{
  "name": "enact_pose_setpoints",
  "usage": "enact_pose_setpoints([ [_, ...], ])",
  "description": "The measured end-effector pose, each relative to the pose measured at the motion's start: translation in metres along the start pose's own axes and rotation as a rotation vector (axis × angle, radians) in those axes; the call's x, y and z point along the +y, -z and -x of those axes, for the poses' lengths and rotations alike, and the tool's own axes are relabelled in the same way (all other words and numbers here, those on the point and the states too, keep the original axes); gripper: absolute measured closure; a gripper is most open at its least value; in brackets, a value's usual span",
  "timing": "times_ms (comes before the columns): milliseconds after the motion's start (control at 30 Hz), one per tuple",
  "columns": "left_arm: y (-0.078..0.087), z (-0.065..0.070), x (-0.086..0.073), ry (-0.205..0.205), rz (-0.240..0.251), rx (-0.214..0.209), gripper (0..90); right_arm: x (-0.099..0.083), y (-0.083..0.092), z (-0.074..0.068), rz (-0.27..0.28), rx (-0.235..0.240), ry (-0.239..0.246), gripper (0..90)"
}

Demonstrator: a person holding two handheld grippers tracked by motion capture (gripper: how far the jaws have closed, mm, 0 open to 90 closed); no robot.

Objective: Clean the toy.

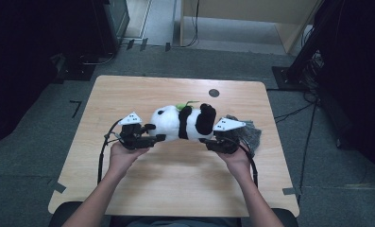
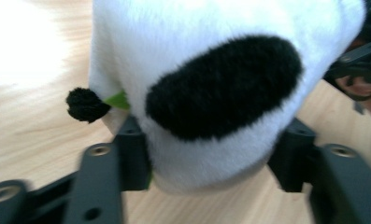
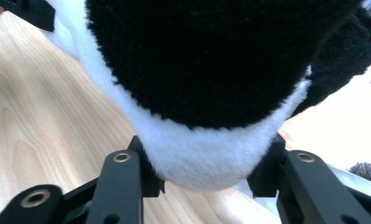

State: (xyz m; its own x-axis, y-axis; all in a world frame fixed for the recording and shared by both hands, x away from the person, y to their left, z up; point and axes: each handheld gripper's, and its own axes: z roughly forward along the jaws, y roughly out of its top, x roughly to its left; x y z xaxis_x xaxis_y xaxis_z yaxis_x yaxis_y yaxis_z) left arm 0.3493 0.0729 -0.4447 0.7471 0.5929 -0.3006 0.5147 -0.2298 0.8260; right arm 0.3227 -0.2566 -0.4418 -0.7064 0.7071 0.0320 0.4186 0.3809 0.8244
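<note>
- The panda plush toy (image 1: 185, 122) lay on its side at the middle of the wooden table (image 1: 175, 189), stretched crosswise between the two hands, probably so that each end could be taken separately.
- The left gripper (image 1: 157, 138) had the white head end between its jaws; in the left gripper view both pads dented the fur of the plush (image 2: 211, 84), so it was pinching the head.
- The right gripper (image 1: 208, 140) clamped the black-and-white rear end, the fur bulging between its jaws in the right gripper view (image 3: 206, 93).
- Holding both ends at once likely served to lift or turn the soft body without it sagging.
- A grey fuzzy cloth (image 1: 247, 132) lay just behind the right gripper, beside the toy's rear.
- A small green leaf (image 1: 181, 106) stuck up from the toy's upper side.
</note>
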Motion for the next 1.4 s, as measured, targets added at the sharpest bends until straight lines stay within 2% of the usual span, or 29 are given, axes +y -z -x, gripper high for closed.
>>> enact_pose_setpoints([
  [67, 0.001, -0.003, 0.000, -0.009, 0.015, -0.007, 26.8, 0.002, 0.002, 0.001, 0.001, 0.022, -0.019, 59.7],
  [167, 0.004, -0.006, -0.002, -0.019, 0.052, -0.019, 18.7, 0.004, 0.005, 0.004, 0.002, 0.074, -0.067, 60.2],
  [233, 0.006, -0.008, -0.003, -0.033, 0.055, -0.032, 16.6, 0.004, 0.005, 0.007, -0.005, 0.107, -0.102, 60.3],
  [367, 0.008, -0.009, -0.005, -0.060, 0.036, -0.047, 16.4, 0.004, 0.009, 0.011, -0.016, 0.124, -0.142, 60.6],
  [433, 0.009, -0.007, -0.006, -0.099, 0.037, -0.036, 16.5, 0.005, 0.011, 0.013, -0.013, 0.120, -0.150, 60.7],
  [500, 0.009, -0.006, -0.008, -0.134, 0.030, -0.008, 16.6, 0.005, 0.014, 0.015, -0.011, 0.118, -0.167, 60.7],
  [633, 0.007, -0.008, -0.011, -0.139, 0.013, 0.022, 16.6, 0.006, 0.023, 0.020, 0.014, 0.119, -0.192, 60.9],
  [700, 0.004, -0.009, -0.012, -0.131, -0.004, 0.035, 16.7, 0.007, 0.027, 0.021, 0.022, 0.141, -0.205, 60.8],
  [767, 0.001, -0.008, -0.014, -0.147, 0.005, 0.035, 16.6, 0.007, 0.028, 0.019, 0.028, 0.169, -0.209, 60.7],
  [833, 0.000, -0.003, -0.014, -0.184, 0.021, 0.048, 16.5, 0.009, 0.025, 0.015, 0.008, 0.206, -0.200, 60.4],
  [867, -0.001, -0.001, -0.014, -0.203, 0.024, 0.063, 16.6, 0.010, 0.024, 0.013, 0.002, 0.207, -0.191, 60.3],
  [933, 0.000, 0.003, -0.015, -0.220, 0.050, 0.079, 22.4, 0.011, 0.021, 0.010, -0.006, 0.226, -0.186, 59.9],
  [1067, 0.008, 0.001, -0.012, -0.172, 0.112, 0.056, 41.2, 0.010, 0.019, 0.009, -0.004, 0.259, -0.207, 57.7],
  [1100, 0.009, 0.002, -0.012, -0.170, 0.114, 0.057, 45.5, 0.010, 0.018, 0.009, -0.009, 0.266, -0.211, 56.1],
  [1167, 0.007, 0.003, -0.012, -0.158, 0.073, 0.067, 51.9, 0.010, 0.016, 0.008, -0.010, 0.255, -0.196, 55.1],
  [1233, 0.003, 0.002, -0.012, -0.142, 0.044, 0.068, 53.2, 0.009, 0.015, 0.008, -0.023, 0.223, -0.169, 50.6],
  [1300, 0.001, 0.000, -0.013, -0.114, 0.027, 0.060, 52.8, 0.007, 0.014, 0.010, -0.033, 0.217, -0.164, 45.3],
  [1400, 0.000, -0.005, -0.012, -0.057, 0.009, 0.043, 48.6, 0.005, 0.012, 0.010, -0.049, 0.214, -0.155, 41.9],
])
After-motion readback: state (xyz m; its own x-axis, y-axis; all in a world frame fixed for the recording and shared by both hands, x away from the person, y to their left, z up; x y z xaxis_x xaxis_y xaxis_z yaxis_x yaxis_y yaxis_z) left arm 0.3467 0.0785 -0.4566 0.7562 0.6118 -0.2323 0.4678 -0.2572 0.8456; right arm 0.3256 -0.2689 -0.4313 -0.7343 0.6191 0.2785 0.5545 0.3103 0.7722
